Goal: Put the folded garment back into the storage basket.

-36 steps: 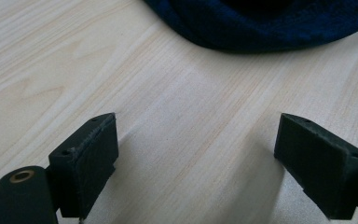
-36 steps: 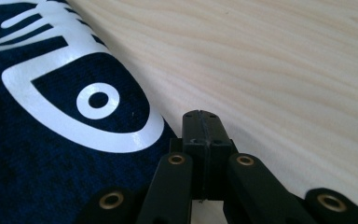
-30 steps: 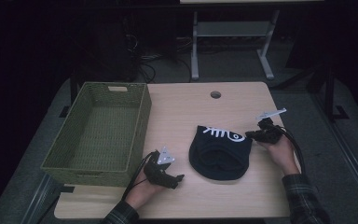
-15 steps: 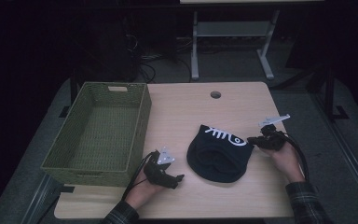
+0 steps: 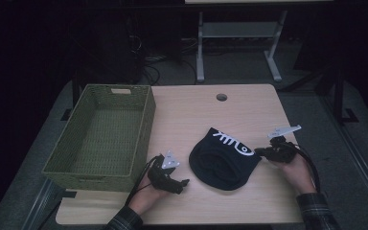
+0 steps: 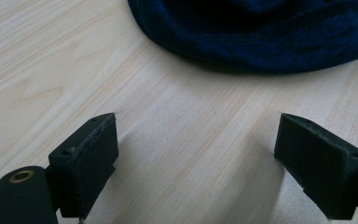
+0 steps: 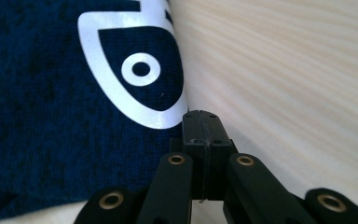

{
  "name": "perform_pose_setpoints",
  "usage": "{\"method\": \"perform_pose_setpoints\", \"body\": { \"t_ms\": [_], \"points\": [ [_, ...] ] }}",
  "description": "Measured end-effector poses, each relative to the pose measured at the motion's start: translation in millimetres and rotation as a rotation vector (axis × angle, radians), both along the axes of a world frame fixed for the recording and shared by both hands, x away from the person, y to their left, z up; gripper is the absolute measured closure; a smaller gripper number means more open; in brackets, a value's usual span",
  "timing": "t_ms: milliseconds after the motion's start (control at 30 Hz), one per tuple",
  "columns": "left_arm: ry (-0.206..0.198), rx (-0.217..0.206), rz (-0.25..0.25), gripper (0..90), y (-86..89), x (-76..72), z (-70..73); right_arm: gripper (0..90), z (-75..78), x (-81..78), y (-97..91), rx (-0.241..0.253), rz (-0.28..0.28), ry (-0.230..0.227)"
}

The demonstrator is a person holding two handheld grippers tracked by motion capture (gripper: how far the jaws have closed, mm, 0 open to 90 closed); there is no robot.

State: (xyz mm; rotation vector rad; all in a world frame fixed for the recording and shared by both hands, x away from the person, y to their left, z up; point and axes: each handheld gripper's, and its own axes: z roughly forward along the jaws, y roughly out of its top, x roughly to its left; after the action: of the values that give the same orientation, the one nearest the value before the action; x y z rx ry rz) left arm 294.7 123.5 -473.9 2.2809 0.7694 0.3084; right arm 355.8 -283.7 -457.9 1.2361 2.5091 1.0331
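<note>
Two grippers, left gripper [image 6: 196, 154] spread wide, right gripper [image 7: 203, 126] clenched, perhaps pinching dark garment's [image 5: 223, 160] edge

So we've got a dark navy knit garment [image 5: 225, 159] with a white printed graphic, kind of an eye shape with a ring in it, bunched into a rounded heap on the right half of the counter [image 5: 196, 110]. It's lying flat-ish, print facing up toward the far-right edge. To its left sits a green woven basket [image 5: 146, 124], upright, well apart from the cloth.
</note>
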Motion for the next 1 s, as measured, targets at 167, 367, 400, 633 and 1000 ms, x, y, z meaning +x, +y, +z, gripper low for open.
{"method": "perform_pose_setpoints", "body": {
  "t_ms": [167,367,400,633,1000],
  "points": [
    [0.0,0.0,0.0,12.5,0.0,0.0,0.0,90.0,0.6,-11.3,0.6,-0.001,0.013,-0.003],
    [0.0,0.0,0.0,12.5,0.0,0.0,0.0,90.0,-0.8,-25.8,1.1,0.013,0.025,-0.001],
    [0.0,0.0,0.0,12.5,0.0,0.0,0.0,90.0,-0.9,-28.1,1.1,0.011,0.029,0.001],
    [-0.002,-0.003,0.001,12.5,-0.2,0.0,-0.3,90.0,-1.5,-44.9,6.4,0.017,0.051,-0.003],
    [-0.002,-0.003,0.001,12.5,-0.1,0.0,-0.3,90.0,-3.4,-67.3,14.8,0.033,0.073,0.0]
  ]
}}
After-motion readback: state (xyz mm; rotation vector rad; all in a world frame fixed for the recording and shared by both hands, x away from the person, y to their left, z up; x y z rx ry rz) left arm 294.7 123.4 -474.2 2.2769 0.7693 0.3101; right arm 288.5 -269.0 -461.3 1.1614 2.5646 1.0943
